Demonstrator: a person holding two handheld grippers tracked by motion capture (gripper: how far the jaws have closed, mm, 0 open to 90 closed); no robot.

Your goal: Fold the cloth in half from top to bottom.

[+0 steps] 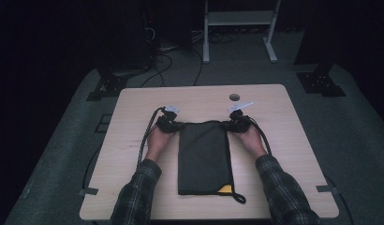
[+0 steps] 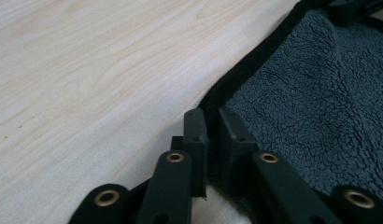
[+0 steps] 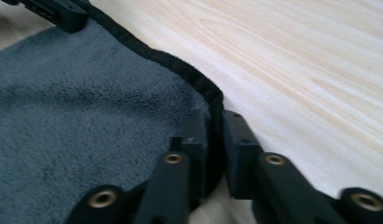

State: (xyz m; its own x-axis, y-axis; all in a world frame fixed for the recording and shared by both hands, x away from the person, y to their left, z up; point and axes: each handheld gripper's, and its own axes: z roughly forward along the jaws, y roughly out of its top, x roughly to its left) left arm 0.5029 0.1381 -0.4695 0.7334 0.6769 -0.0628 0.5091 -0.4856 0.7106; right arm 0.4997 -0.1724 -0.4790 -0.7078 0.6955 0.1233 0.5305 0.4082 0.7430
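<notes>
Cloth (image 1: 203, 157) corners sit pinched between both grippers' fingers (image 2: 196, 135) on the table (image 1: 134, 117).

The person is wearing dark plaid sleeves (image 1: 138, 187). Each gripper, left (image 1: 170, 123) and right (image 1: 236, 123), is showing black jaws with brass-ringed screw holes (image 2: 174, 157) (a grey plate is topping each), and black cables (image 1: 144, 138) are trailing behind.

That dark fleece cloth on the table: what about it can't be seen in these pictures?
- Fleece cloth, high view: dim light hides its texture; its underside lies against the table.
- Yellow tag, high view: too small to read.
- Left hand-held gripper, left gripper view: jaws cover the pinched hem.
- Right hand-held gripper, right gripper view: the same.
</notes>
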